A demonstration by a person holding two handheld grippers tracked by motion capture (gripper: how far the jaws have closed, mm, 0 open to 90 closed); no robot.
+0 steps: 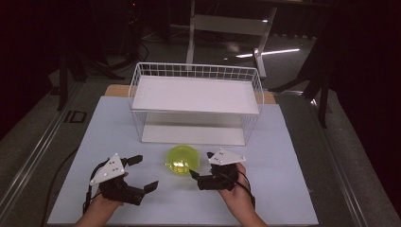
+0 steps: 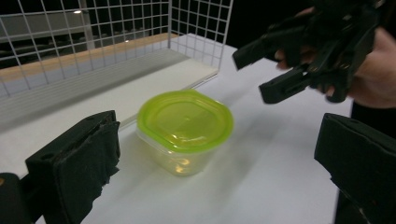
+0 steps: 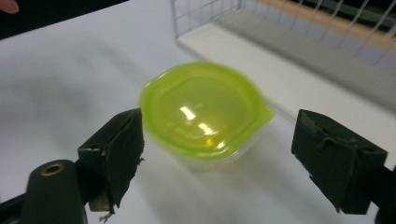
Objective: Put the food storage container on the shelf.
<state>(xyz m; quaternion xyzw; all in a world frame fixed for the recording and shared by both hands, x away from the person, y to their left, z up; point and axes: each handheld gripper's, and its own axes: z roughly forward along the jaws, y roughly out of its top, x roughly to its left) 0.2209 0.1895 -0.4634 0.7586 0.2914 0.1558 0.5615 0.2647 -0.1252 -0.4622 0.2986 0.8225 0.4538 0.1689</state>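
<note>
White sheeting covers the counter (image 1: 118,189), the broadest thing in the high view, running from the person's edge back to a strip of bare wood behind. On its far half stands a white wire basket (image 1: 196,71), a grid-walled rack with a flat white shelf across its top and a white floor panel below; its open front faces the person. Just in front of that opening, near the middle of the counter, sits a small clear plastic container (image 1: 182,161) closed with a lime-green lid, upright and resting on the sheet, apart from the basket. In the left gripper view the container (image 2: 184,135) shows its rounded-square lid fitted flat on a translucent tub, with the basket's mesh wall behind it. The left tongs (image 1: 142,172) are held in the person's left hand at the near left, well to the left of the container; their jaws stand wide apart, nothing between them, and they touch nothing. The right tongs (image 1: 198,165) are held in the person's right hand just to the right of the container, their tips pointing toward it. In the right gripper view the right tongs (image 3: 219,154) have their jaws spread wide on either side of the slightly blurred container (image 3: 205,112); the pads do not press on it, though the left pad lies very close to the lid's rim.
</note>
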